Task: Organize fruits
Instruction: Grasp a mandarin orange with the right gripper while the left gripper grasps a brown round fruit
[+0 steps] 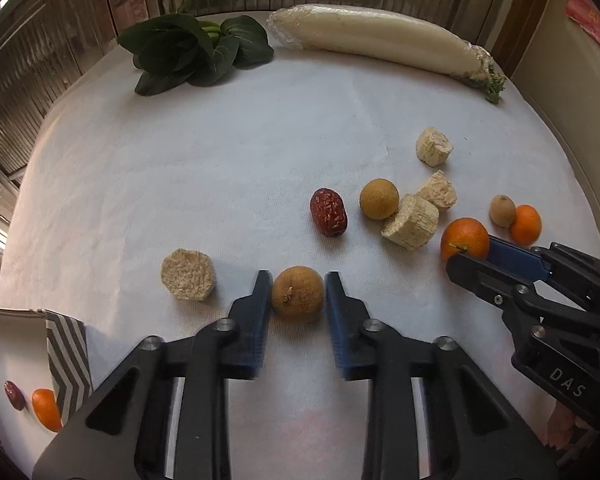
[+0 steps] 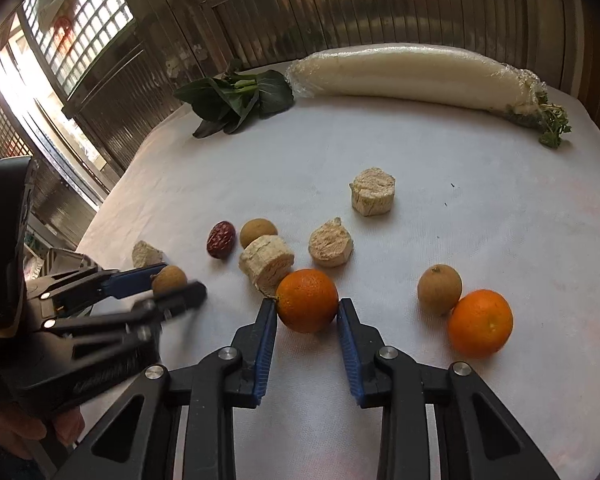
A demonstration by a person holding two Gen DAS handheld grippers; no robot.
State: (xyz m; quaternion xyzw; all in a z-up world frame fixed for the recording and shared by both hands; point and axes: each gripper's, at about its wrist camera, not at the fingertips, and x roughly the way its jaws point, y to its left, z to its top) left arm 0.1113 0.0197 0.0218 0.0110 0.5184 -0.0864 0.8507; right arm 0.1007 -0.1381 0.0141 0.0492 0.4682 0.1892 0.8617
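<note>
The left gripper (image 1: 298, 300) stands closed on a brown longan (image 1: 297, 294), both blue pads touching its sides while it rests on the white cloth (image 1: 220, 160). The right gripper (image 2: 307, 314) stands narrow around a small orange (image 2: 307, 300), pads touching its flanks, the fruit still on the cloth. Risk: both fruits are round and smooth-skinned; held near the fingertips, either may roll or squirt forward on lifting. Excess squeeze may crack the longan shell. The corn-cob piece (image 2: 266, 262) lies touching the orange on its far-left side and may be dragged along or knocked. Further out lie a red date (image 1: 329, 212), a second longan (image 1: 379, 199), more cob pieces, and to the right a third longan (image 2: 439, 289) touching a second orange (image 2: 480, 322). At the far edge lie leafy greens (image 1: 196, 50) and a wrapped white radish (image 1: 380, 36). Only the left wrist view shows the chevron-patterned box (image 1: 70, 360) at near left, already holding a date and an orange; only the right wrist view shows the right-hand pair in full.
</note>
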